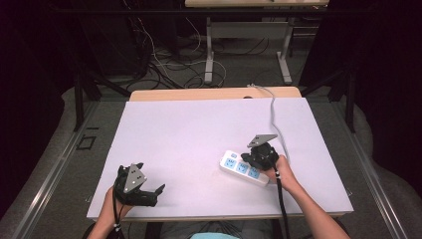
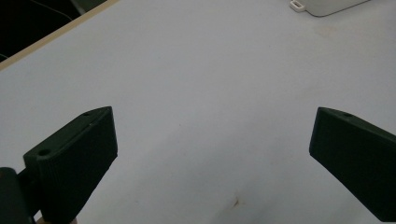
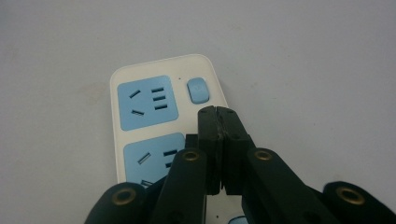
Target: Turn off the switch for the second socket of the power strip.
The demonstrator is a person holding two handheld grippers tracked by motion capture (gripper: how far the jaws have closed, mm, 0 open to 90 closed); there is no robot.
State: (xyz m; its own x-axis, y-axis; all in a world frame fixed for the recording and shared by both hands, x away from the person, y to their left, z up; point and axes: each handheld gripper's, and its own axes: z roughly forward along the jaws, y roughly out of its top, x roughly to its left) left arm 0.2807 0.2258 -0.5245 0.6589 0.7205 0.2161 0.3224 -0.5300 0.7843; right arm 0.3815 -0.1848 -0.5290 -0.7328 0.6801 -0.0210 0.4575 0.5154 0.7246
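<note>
A white power strip (image 1: 243, 168) with blue sockets lies flat on the white table top, right of centre. My right gripper (image 1: 253, 158) hovers over its middle. In the right gripper view the power strip (image 3: 149, 116) shows two blue sockets and a blue switch button (image 3: 198, 89); my right gripper (image 3: 218, 112) is shut, its jaws pressed together with nothing between them, tips just short of the button. My left gripper (image 1: 152, 191) rests near the table's front left edge. In the left gripper view my left gripper (image 2: 212, 135) stands wide open over bare table.
A grey cable (image 1: 273, 114) runs from the power strip toward the table's far edge. A corner of the power strip (image 2: 327, 5) shows at the top of the left gripper view. Desk legs and tangled cables (image 1: 169, 64) lie on the floor beyond the table.
</note>
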